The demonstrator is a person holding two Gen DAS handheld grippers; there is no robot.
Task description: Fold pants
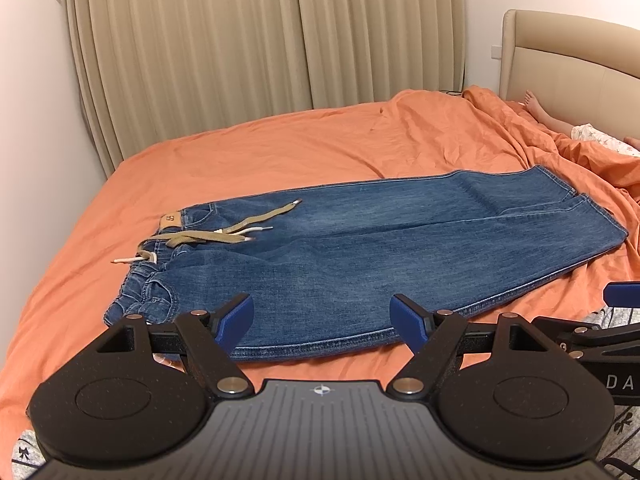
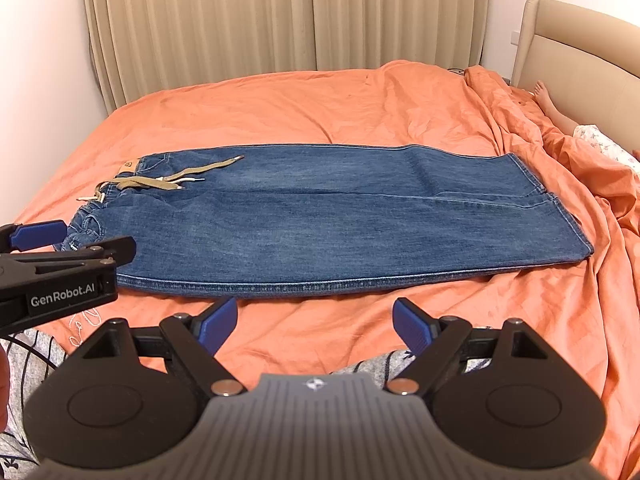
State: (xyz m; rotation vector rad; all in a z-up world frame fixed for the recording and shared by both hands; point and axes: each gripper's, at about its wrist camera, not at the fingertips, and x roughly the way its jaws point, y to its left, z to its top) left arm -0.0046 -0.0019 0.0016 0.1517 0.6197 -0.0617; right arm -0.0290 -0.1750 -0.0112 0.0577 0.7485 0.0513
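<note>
Blue denim pants [image 1: 340, 256] lie flat on the orange bed sheet [image 1: 280, 148], folded lengthwise, waistband at the left with a tan drawstring [image 1: 224, 232], leg hems at the right. They also show in the right wrist view [image 2: 320, 220]. My left gripper [image 1: 322, 316] is open and empty, hovering over the pants' near edge. My right gripper [image 2: 314, 320] is open and empty, just in front of the near edge, over the sheet. The left gripper's finger [image 2: 38, 236] shows at the left of the right wrist view.
Beige curtains [image 1: 240, 40] hang behind the bed. A padded headboard [image 1: 568, 56] stands at the right. A person's bare foot [image 1: 534, 102] and rumpled orange cover [image 1: 560, 140] lie at the far right. Grey patterned fabric [image 2: 24, 360] shows at the near edge.
</note>
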